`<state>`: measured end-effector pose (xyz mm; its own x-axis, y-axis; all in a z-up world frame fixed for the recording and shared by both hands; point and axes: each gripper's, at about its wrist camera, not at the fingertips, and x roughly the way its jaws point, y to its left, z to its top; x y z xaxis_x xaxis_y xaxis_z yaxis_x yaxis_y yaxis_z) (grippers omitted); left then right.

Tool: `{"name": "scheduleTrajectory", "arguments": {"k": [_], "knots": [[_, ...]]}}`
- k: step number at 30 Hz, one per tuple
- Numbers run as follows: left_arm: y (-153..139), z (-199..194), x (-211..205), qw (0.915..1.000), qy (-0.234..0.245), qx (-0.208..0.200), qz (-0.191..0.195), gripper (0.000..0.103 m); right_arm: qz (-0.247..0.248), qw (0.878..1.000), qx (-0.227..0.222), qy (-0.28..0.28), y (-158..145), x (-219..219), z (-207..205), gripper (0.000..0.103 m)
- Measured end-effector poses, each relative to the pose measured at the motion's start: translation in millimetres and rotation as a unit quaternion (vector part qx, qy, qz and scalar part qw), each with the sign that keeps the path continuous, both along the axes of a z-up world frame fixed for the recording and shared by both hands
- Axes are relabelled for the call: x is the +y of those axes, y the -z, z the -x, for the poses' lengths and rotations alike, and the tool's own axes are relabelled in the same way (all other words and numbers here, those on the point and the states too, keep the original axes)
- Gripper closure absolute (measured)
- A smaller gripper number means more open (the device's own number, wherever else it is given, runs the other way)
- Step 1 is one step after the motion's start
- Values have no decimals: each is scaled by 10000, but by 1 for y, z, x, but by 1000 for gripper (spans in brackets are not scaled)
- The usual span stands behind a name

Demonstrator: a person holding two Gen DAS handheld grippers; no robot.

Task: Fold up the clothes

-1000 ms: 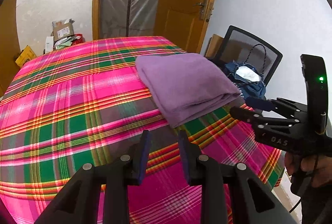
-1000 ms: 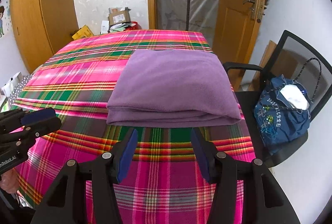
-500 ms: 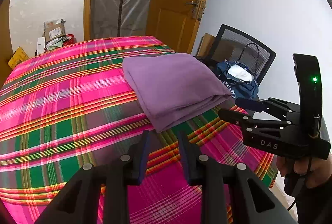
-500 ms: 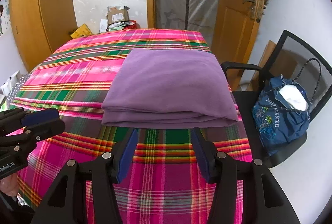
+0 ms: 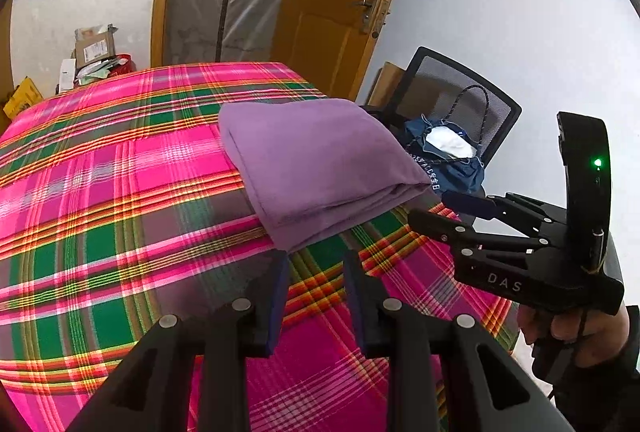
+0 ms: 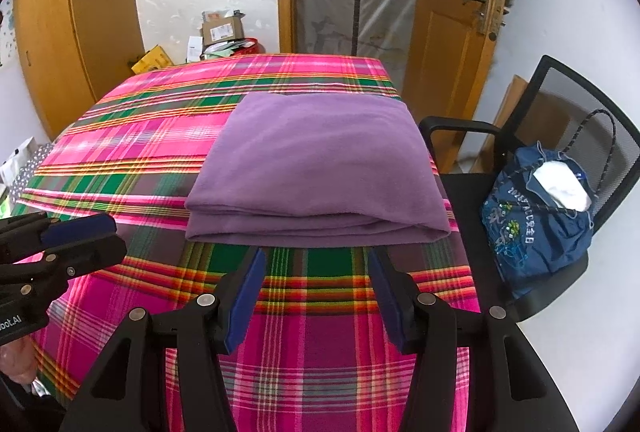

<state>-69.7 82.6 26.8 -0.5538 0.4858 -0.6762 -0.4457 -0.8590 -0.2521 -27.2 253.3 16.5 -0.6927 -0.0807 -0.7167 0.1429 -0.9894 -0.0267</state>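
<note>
A folded purple cloth (image 5: pixel 316 164) lies on the right side of the plaid-covered table (image 5: pixel 120 216), its folded edges facing me. My left gripper (image 5: pixel 316 264) is open and empty, and its fingertips hover just short of the cloth's near left corner. In the right wrist view the cloth (image 6: pixel 320 168) lies straight ahead. My right gripper (image 6: pixel 316 260) is open with nothing between its fingers, just in front of the cloth's near edge. Each gripper shows in the other's view: the right gripper (image 5: pixel 430 208) at the cloth's right end, the left gripper (image 6: pixel 114 237) at the left.
A black mesh chair (image 6: pixel 560 104) with a blue bag (image 6: pixel 536 224) stands tight against the table's right edge. A wooden door (image 6: pixel 452 32) and a plastic-covered doorway are behind. Cardboard boxes (image 6: pixel 222 30) are piled past the far edge. A hand (image 5: pixel 568 332) holds the right gripper.
The left gripper has swung slightly to the right, bringing the cloth's near corner closer to its fingertips. The right gripper has kept still. Both stay open.
</note>
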Motion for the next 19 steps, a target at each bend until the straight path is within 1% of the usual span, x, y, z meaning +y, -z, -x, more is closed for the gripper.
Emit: {"name": "scheduleTrajectory", "arguments": {"k": [7, 15, 17, 19], "knots": [[0, 0, 1, 10000, -15, 14, -25, 75, 11, 10000, -13, 2, 1, 1, 0, 48], [-3, -1, 1, 9998, 9, 71, -181, 75, -2, 10000, -50, 29, 3, 3, 0, 48], [-5, -2, 0, 9997, 6, 112, -229, 77, -2, 10000, -57, 36, 3, 3, 1, 48], [-7, -3, 0, 9995, 5, 167, -267, 80, -2, 10000, -64, 43, 4, 4, 1, 48]]}}
